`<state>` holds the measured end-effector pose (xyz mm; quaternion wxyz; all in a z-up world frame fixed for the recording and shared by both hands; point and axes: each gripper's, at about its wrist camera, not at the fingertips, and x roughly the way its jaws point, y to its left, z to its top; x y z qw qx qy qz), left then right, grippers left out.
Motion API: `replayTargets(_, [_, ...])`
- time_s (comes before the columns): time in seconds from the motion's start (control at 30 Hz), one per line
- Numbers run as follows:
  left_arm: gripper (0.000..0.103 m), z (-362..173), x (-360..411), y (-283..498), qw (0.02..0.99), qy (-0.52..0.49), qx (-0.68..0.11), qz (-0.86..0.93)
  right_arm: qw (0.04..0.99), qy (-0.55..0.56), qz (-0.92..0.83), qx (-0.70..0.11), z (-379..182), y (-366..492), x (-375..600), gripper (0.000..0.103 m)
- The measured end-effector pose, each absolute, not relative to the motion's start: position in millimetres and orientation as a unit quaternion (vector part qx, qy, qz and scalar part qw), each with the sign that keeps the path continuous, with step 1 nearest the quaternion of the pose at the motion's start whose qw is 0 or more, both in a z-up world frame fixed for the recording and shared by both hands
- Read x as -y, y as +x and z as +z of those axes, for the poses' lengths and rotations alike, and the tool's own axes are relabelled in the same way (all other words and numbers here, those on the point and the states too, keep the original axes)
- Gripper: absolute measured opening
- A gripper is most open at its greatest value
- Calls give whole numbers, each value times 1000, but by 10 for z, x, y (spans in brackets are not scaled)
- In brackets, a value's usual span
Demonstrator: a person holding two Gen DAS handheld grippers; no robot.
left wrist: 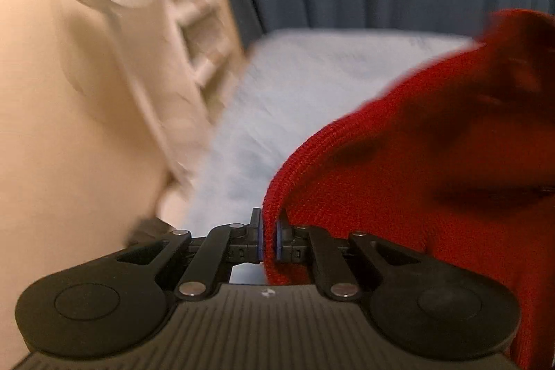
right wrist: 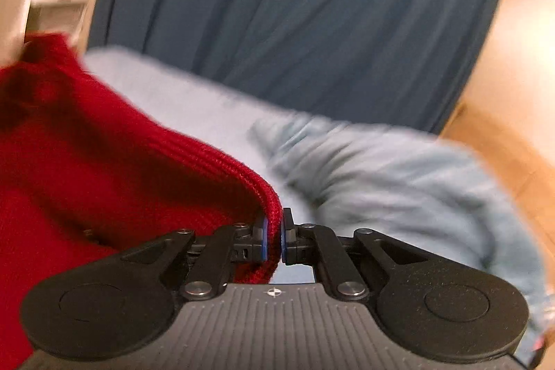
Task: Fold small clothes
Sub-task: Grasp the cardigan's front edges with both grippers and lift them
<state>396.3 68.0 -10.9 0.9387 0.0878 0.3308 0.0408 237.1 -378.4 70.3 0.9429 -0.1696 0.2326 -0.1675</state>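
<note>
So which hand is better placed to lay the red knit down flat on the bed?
Neither clearly: both hold it. The left gripper and right gripper each pinch a ribbed edge of the red knit, lifted over the blue sheet.

Red ribbed knit cloth for the sweater [left wrist: 416, 162]. Soft, matt, creased pale blue sheet [left wrist: 305, 85]; pleated dark blue cloth curtain [right wrist: 295, 16]. Matt black plastic with shiny metal rivets on each hand-held gripper [left wrist: 269, 238] [right wrist: 274, 240].

Red knitted garment [left wrist: 433, 162] cut off by the frame edges in both views, its shape unreadable; pale furniture [left wrist: 166, 6] and light blue cloth [right wrist: 399, 175] smeared by motion blur
</note>
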Motion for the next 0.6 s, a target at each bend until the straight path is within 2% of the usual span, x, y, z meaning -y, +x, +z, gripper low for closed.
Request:
replayTargets(0.2, [7,947,-1207,2598,974,53,-214,56,973,-135,-164,-90,1737,711,3703,6])
replayTargets(0.4, [6,1873,-1329,1373,994,31,-93,43,985,-111,-133,17,2475,-732,3575,6])
replayTargets(0.6, [6,2483,-1361,903,999,-8,-33,24,985,-73,-132,81,2945,-1312,3759,6])
